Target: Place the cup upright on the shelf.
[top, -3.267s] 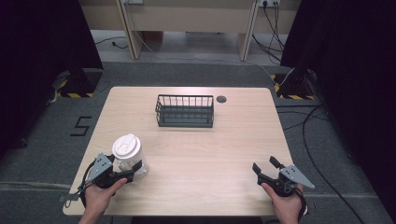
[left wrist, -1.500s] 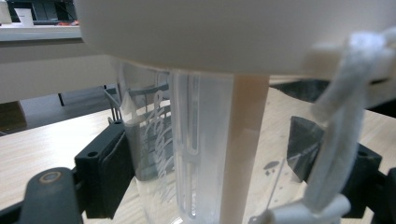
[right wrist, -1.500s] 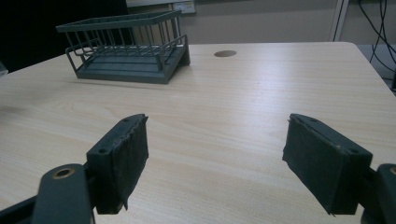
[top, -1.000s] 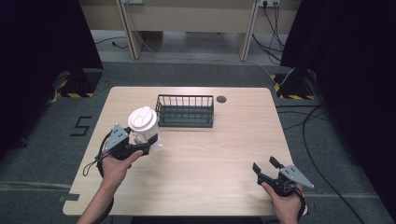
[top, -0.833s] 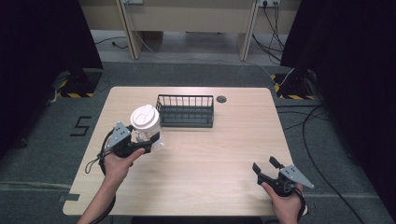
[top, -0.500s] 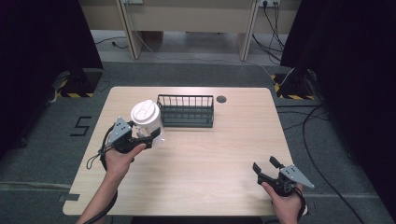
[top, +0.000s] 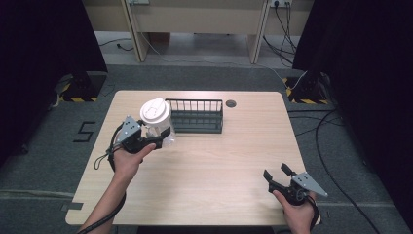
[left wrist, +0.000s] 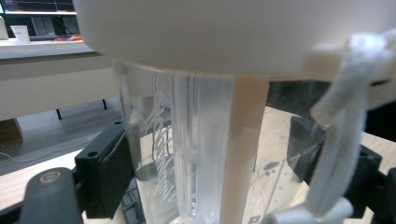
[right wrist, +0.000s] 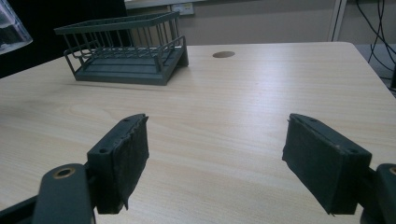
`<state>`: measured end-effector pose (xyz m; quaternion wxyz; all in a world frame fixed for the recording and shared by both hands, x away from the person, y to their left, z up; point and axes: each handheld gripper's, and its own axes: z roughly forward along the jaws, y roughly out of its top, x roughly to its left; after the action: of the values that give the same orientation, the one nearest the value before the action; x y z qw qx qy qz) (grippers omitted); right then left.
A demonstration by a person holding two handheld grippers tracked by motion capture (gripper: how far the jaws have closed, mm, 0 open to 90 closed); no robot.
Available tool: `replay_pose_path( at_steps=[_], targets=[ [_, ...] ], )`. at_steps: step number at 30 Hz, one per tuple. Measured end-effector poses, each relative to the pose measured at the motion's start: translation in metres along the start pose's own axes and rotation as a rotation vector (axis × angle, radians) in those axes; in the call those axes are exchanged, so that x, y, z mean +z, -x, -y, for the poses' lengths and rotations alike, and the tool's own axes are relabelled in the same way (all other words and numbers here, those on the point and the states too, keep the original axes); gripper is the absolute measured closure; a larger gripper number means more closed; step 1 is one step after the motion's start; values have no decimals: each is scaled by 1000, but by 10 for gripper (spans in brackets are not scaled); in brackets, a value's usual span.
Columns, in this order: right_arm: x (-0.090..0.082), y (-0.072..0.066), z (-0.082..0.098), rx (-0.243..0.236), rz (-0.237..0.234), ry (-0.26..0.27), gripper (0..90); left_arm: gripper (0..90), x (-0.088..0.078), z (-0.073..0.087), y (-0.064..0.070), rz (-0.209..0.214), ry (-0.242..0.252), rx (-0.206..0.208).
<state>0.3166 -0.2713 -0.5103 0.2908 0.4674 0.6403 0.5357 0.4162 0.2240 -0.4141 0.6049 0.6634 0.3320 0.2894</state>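
Note:
My left gripper [top: 157,138] is shut on a clear plastic cup [top: 159,125] with a white lid [top: 155,109], held above the table just left of the dark wire basket [top: 197,116]. In the left gripper view the cup's ribbed clear wall [left wrist: 187,154] stands between both black pads [left wrist: 109,172], under the wide white lid [left wrist: 233,32]. My right gripper [top: 278,176] rests near the table's front right edge, open, with nothing between its pads [right wrist: 126,158]. From there the basket [right wrist: 126,56] stands far off at the upper left.
The light wooden table [top: 219,165] has a round cable hole [top: 231,103] right of the basket. Black curtains flank the table, and desks stand behind it. Cables lie on the floor at the right [top: 326,131].
My left gripper has carried the cup from the table's front left up and away toward the basket's left end. The right gripper has stayed still.

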Motion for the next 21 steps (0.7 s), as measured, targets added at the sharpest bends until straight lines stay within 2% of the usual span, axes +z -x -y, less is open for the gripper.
replay_pose_path(
  at_steps=[21],
  targets=[
    [0, 0, 1, 4, -3, -1, 228, 168, 24, -11, 3, 8, 12, -5]
  ],
)
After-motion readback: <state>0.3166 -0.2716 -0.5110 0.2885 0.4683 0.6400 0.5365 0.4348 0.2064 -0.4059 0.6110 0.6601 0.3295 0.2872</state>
